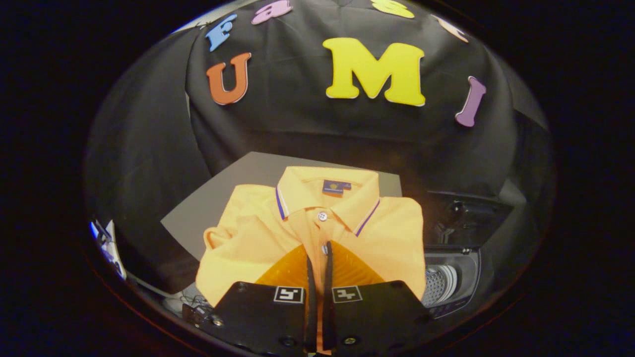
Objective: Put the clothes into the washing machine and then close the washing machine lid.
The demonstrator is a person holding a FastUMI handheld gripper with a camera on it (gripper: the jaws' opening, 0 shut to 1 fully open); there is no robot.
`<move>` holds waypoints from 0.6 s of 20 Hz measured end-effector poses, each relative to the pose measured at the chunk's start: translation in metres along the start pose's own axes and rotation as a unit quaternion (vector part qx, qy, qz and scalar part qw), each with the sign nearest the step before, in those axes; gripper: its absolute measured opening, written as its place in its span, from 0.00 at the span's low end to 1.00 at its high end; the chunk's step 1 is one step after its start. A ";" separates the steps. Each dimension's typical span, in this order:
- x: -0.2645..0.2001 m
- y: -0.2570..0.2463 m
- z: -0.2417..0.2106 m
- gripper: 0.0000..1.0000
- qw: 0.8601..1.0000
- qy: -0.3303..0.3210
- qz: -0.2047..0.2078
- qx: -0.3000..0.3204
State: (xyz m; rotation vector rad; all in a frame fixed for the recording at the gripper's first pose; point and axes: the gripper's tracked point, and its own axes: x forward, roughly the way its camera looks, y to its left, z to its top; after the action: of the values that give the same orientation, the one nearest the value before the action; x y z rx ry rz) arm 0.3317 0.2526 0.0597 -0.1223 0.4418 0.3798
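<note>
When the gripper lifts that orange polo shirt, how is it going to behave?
The polo shirt is soft folded cloth, so it will likely droop and unfold. It looks light. The gripper fingers pinch only a narrow strip at the placket, so the sleeves may trail toward the washing machine.

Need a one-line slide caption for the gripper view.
Tongs nearly closed over folded orange polo shirt; washing machine open beside it.

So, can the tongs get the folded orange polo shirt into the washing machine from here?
Probably yes: the tongs are nearly closed on the folded orange polo shirt's placket, and the washing machine beside it has its lid raised, drum exposed.
</note>
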 end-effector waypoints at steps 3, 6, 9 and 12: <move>-0.043 -0.030 0.006 0.08 0.999 -0.036 -0.015 0.012; -0.081 -0.066 0.014 0.08 0.997 -0.064 -0.030 0.033; -0.116 -0.109 0.025 0.08 0.994 -0.090 -0.055 0.039; -0.144 -0.155 0.036 0.08 0.990 -0.111 -0.072 0.055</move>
State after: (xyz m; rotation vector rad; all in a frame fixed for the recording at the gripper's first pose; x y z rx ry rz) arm 0.2848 0.0690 0.1602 -0.0036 0.2316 0.2232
